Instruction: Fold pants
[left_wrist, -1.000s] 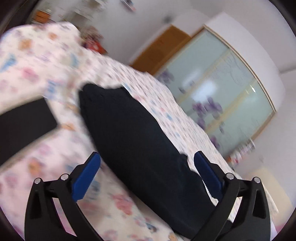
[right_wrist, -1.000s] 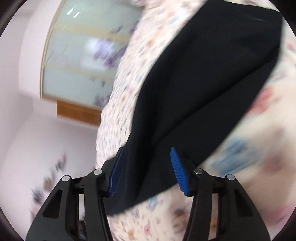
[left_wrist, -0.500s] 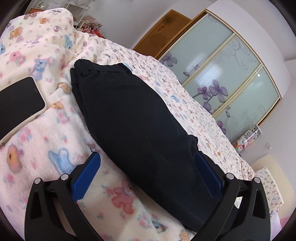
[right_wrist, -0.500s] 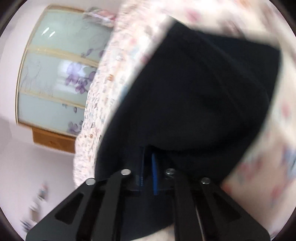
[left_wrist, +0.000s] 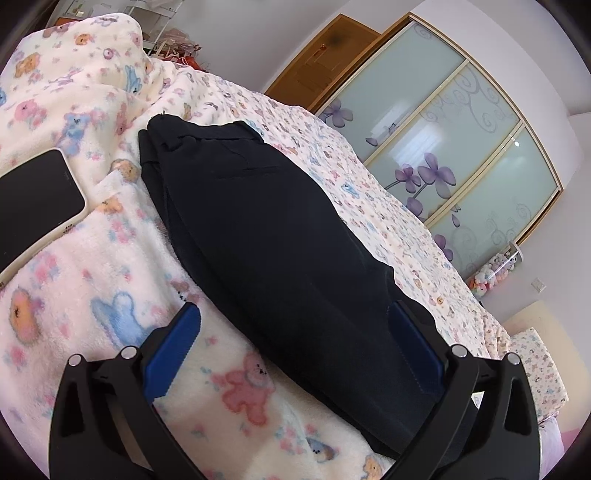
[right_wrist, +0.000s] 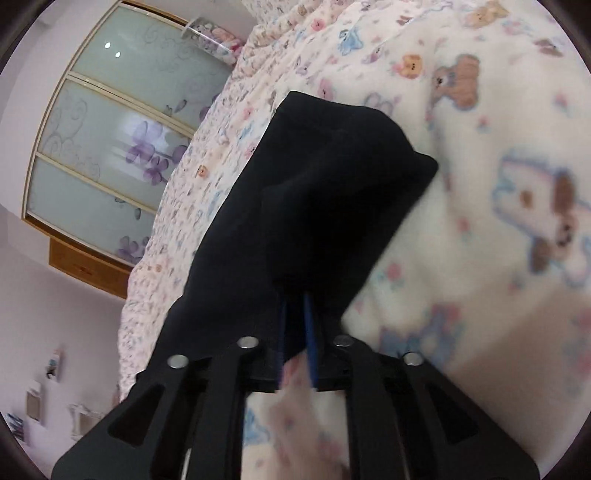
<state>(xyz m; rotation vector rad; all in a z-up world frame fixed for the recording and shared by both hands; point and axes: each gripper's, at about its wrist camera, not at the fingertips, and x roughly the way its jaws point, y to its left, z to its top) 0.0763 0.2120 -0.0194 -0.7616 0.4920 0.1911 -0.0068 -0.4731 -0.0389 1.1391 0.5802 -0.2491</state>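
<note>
Pinching: right gripper (right_wrist: 295, 332) clamps black fabric pants (right_wrist: 325, 206), frame centre.
Left gripper (left_wrist: 295, 350): spread wide, straddling pants (left_wrist: 266, 236) on teddy-print fleece blanket (left_wrist: 110, 295).

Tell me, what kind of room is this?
Most likely a bedroom. The black pants lie on a bed covered with a fluffy teddy-bear blanket, and behind it stands a wardrobe with frosted sliding doors painted with purple flowers. Stuffed toys sit nearby.

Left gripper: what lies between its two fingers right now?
In the left wrist view, the open left gripper straddles the black pants lying on the teddy-print blanket.
</note>
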